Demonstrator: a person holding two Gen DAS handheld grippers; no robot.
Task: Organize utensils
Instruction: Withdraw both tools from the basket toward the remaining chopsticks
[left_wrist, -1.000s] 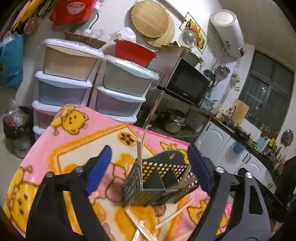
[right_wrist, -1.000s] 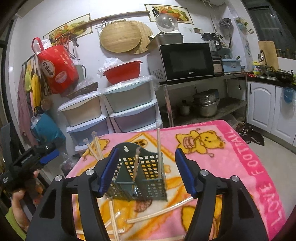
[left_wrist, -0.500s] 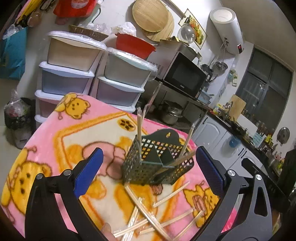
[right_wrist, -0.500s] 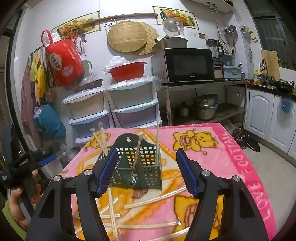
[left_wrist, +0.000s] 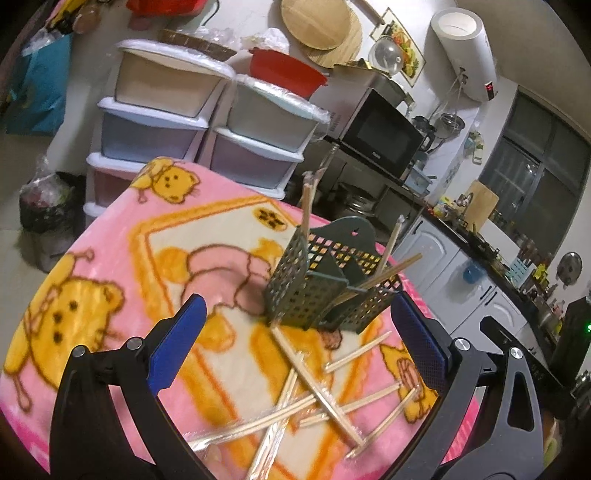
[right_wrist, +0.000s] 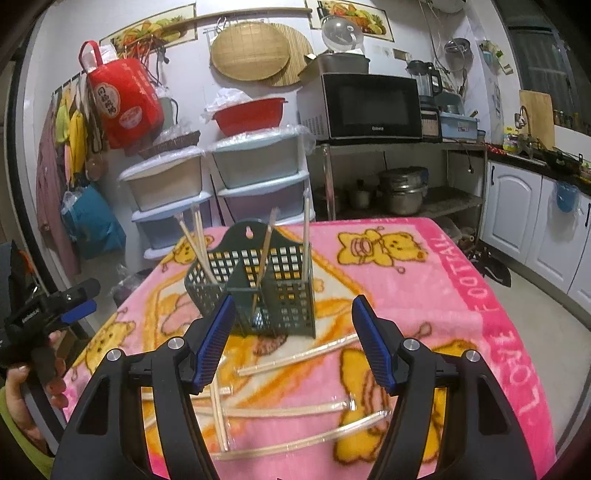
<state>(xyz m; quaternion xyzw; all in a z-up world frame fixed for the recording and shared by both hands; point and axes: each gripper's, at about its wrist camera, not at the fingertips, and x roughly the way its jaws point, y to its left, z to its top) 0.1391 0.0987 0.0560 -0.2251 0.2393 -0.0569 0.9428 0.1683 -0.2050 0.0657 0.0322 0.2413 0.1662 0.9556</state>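
A dark green lattice utensil holder (left_wrist: 325, 291) (right_wrist: 266, 291) stands upright on a pink bear blanket (left_wrist: 110, 258) (right_wrist: 443, 295), with several chopsticks (left_wrist: 306, 206) (right_wrist: 306, 221) upright in its compartments. Several plastic-wrapped chopsticks (left_wrist: 314, 382) (right_wrist: 288, 409) lie crossed on the blanket in front of it. My left gripper (left_wrist: 295, 343) is open very wide, above the loose pile and short of the holder, with nothing between its pads. My right gripper (right_wrist: 293, 332) is open too, its blue pads just in front of the holder and touching nothing. The left gripper (right_wrist: 55, 299) also shows at the far left of the right wrist view.
Stacked plastic drawers (left_wrist: 207, 122) (right_wrist: 251, 173) stand behind the table, and a microwave (right_wrist: 369, 107) sits on a metal shelf. White cabinets (right_wrist: 517, 221) line the right side. A person's hand (right_wrist: 22, 380) holds the left gripper. The blanket's front edge lies close below both grippers.
Both grippers have drawn back and sunk, so the holder looks farther off and more loose chopsticks show. The left jaws have spread wider. The right jaws keep their gap.
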